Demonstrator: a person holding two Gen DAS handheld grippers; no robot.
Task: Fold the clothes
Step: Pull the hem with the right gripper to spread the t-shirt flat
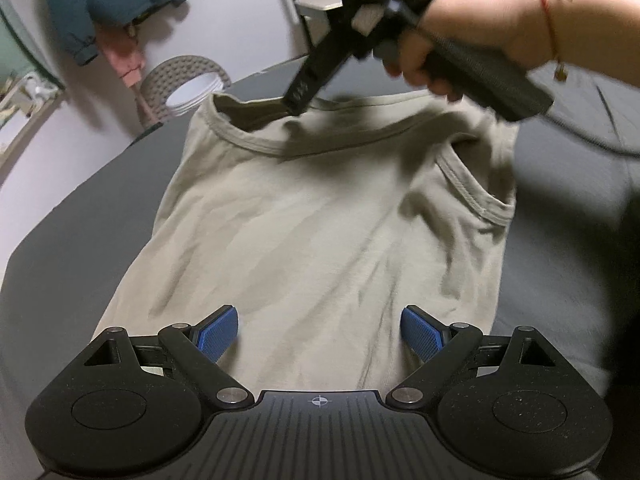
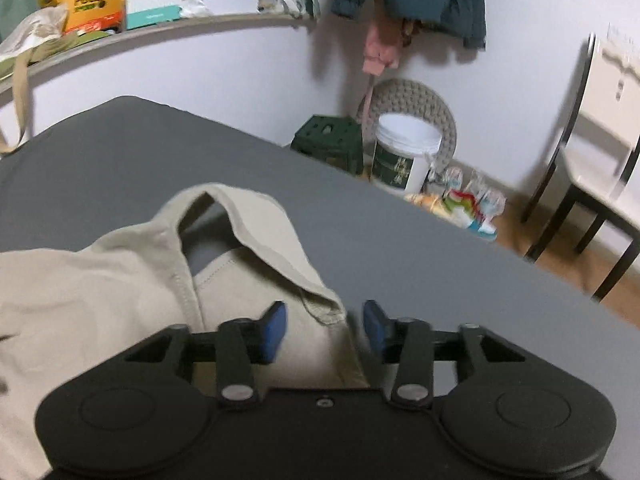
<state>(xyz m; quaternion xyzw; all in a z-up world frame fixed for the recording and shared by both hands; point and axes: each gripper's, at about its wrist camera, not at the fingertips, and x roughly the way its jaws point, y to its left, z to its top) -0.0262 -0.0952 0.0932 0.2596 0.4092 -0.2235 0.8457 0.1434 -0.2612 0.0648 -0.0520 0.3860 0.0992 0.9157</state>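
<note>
With both grippers gaping, left (image 1: 319, 334) at the shirt's (image 1: 320, 220) hem, right (image 2: 325, 330) astride the shoulder (twelve o'clock), clench first.

"FULL ENE…" on orange box (image 2: 96, 4) on shelf, white tub's (image 2: 404, 156) green label unreadable

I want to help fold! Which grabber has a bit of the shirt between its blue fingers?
The right gripper: a shirt strap edge sits between its open fingers. The left gripper, also open, only hovers above the flat fabric.
</note>
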